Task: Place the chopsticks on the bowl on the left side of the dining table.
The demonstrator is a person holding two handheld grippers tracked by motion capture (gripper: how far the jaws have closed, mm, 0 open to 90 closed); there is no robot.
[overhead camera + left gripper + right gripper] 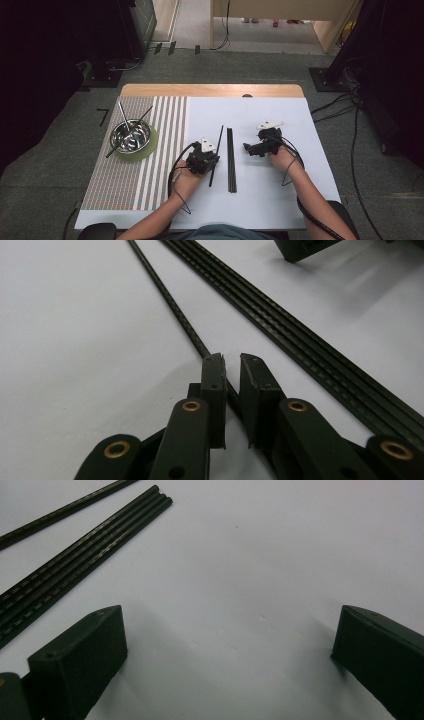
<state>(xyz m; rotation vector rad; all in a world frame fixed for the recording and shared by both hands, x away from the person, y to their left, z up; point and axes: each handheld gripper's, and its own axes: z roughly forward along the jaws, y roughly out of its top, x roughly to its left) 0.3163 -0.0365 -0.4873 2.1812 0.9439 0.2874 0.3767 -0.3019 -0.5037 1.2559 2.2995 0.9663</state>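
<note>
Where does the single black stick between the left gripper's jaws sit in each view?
High view: single stick slants just left of the bundle of sticks.
Left gripper view: stick runs from top centre down into the jaws.
Right gripper view: stick crosses the top left corner.
Shared landmark: the bundle.

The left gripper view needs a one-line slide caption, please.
Left gripper closed on a single chopstick, beside the chopstick bundle on white paper.

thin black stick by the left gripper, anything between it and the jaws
Nothing visible: the thin black stick already runs between the left gripper, whose jaws stand nearly shut around it on the white sheet.
</note>
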